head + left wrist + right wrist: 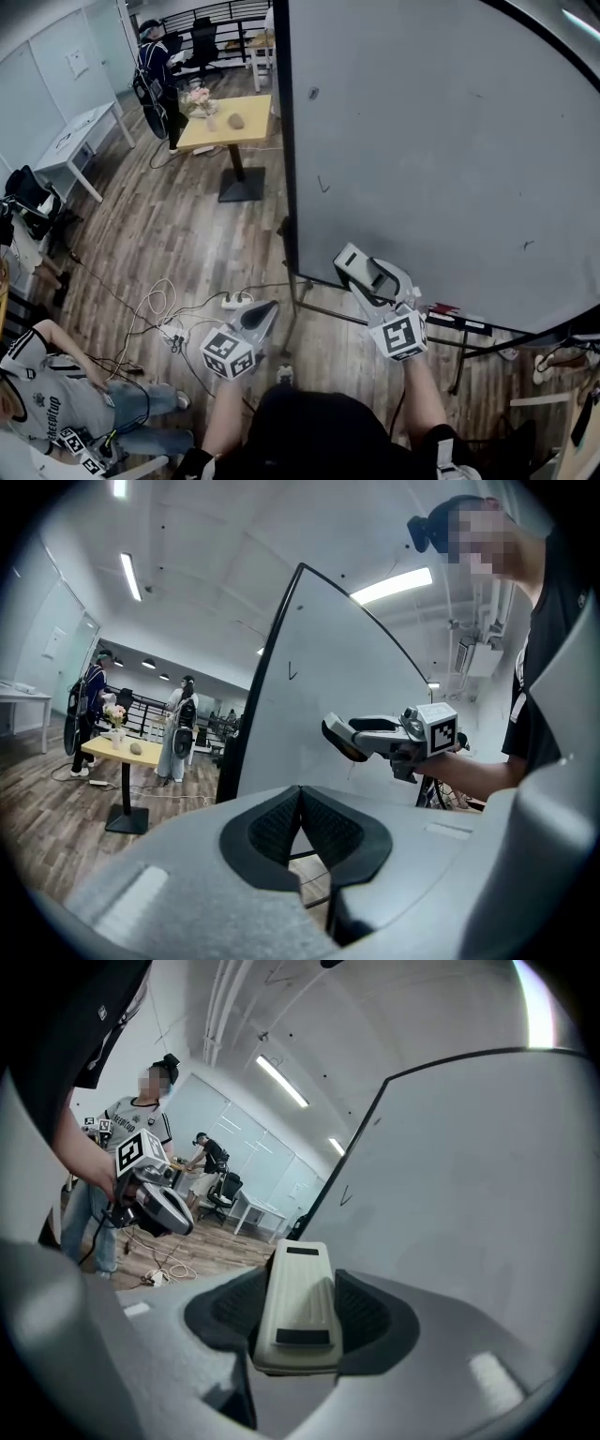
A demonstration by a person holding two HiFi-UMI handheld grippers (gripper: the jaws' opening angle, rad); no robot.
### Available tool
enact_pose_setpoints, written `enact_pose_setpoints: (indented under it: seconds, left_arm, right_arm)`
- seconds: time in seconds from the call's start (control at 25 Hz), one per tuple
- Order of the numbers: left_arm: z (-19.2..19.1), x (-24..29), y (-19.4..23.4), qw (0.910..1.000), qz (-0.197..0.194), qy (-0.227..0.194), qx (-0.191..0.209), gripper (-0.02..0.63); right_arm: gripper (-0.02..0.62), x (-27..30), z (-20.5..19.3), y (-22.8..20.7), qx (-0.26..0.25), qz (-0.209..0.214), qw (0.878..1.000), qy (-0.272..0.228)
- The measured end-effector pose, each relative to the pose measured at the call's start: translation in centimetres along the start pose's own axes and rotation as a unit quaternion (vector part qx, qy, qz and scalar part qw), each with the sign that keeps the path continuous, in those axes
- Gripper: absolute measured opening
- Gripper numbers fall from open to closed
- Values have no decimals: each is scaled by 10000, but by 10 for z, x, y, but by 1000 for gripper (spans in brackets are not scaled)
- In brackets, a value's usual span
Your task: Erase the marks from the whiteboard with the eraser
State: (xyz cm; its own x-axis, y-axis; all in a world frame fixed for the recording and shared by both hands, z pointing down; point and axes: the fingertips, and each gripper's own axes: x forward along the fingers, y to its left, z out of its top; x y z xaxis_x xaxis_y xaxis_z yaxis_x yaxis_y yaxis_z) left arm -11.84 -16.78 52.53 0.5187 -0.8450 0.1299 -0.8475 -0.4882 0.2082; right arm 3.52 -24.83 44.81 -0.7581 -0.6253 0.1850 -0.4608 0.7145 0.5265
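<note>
The right tongs (361,270) are clamped on the eraser (298,1305), whose long axis runs along the jaws and points at the lower part of the whiteboard (431,141) just ahead; whether it touches is unclear. The nearest mark, a small tick (322,185), lies up and to the left of those tongs. The left tongs (300,829), pressed together on nothing, hang farther off, beyond the board's left edge, so the wiping looks like the right side's job.
</note>
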Motion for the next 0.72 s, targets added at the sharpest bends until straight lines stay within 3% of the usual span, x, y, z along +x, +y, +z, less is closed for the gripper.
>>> enact_pose_setpoints:
  seconds: [0.16, 0.4, 0.72]
  left_arm:
    - [12, 9, 32, 9998, -163, -3, 67, 11]
    - [18, 24, 65, 9990, -432, 72, 129, 11]
    - [32, 34, 102, 9984, -534, 30, 162, 11]
  right_arm:
    - [233, 21, 36, -23, -505, -543, 9972, -84]
    - [233, 37, 81, -49, -1233, -1420, 9820, -199]
    - [233, 72, 83, -66, -2250, -2098, 9513, 166]
